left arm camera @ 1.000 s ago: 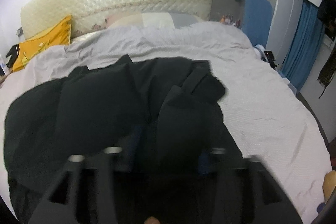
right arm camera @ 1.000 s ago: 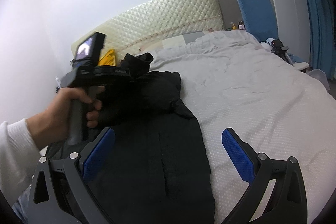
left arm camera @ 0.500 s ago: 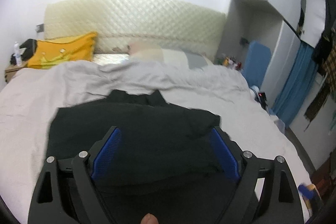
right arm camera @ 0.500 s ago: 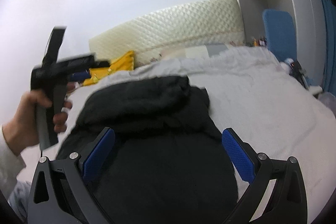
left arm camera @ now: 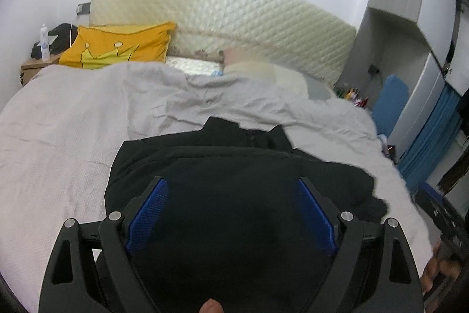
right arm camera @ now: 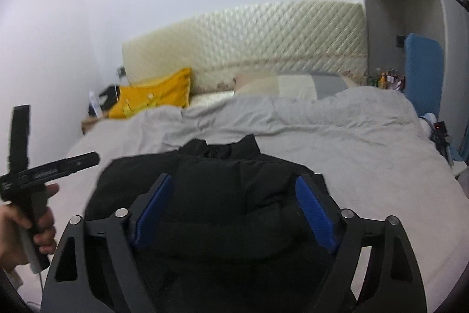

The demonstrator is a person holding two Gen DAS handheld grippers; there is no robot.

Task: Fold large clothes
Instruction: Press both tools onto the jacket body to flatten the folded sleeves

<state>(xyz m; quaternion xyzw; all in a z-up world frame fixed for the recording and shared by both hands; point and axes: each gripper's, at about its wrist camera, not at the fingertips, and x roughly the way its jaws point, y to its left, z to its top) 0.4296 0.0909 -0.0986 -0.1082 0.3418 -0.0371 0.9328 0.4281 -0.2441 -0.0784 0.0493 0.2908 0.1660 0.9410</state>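
Black jacket (left arm camera: 234, 195) lies bunched on the grey bed cover (left arm camera: 73, 137), collar end toward the quilted headboard (left arm camera: 234, 13), roughly mid-bed. It sits in a compact dark heap, with layers stacked over one another; I judge it partly folded, not yet squared off.

Left gripper (left arm camera: 231, 213): a second ago the view was smeared against dark cloth close in front; now I have pulled back and the whole heap shows. My jaws have just been opening and stand wide. The jacket appears between the blue pads in the view, but lies below them; nothing is gripped.

Right gripper (right arm camera: 234, 210): jaws have just been closing a little from full spread, still wide, holding nothing. The jacket's padded upper fold sits framed between the pads, untouched as far as I can see.

My left hand (right arm camera: 26, 228), holding its tool, shows at the edge of the right view, well clear of the cloth.

Reading: one fold has been released. Next likely needs fresh grips on an edge.
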